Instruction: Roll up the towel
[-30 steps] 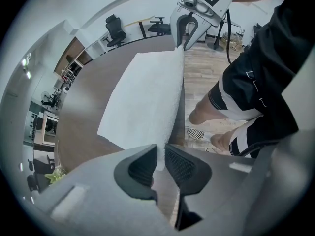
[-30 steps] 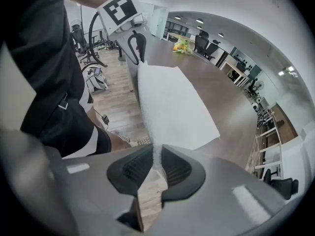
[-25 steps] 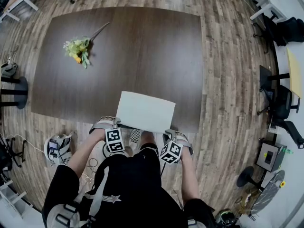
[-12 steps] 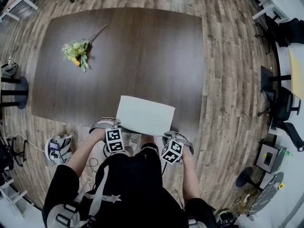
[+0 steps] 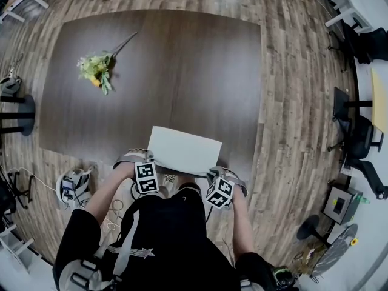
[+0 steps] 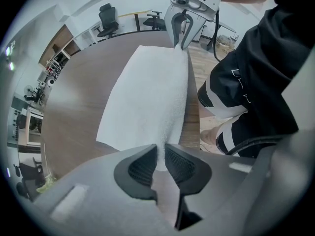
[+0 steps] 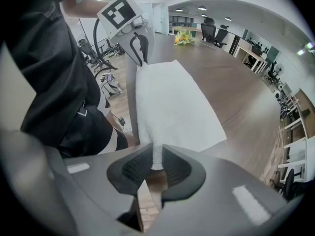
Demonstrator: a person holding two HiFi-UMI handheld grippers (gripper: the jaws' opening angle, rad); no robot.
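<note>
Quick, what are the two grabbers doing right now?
Left gripper: shut on one near corner of the towel.
Right gripper: shut on the other near corner of the towel.

White towel [image 5: 183,151] at dark table's [image 5: 182,71] 6 o'clock edge, left gripper [image 5: 149,163] and right gripper [image 5: 214,173] at its near corners, flower bouquet [image 5: 96,68] at 10 o'clock.

Dark brown table [image 5: 182,65], standing on a wood-plank floor [image 5: 285,102]. One white towel [image 5: 183,150] lies spread flat on it, its near edge reaching the table's rim by the person. One bunch of flowers [image 5: 96,68], yellow and green, lies well apart from the towel, far-left of it.
</note>
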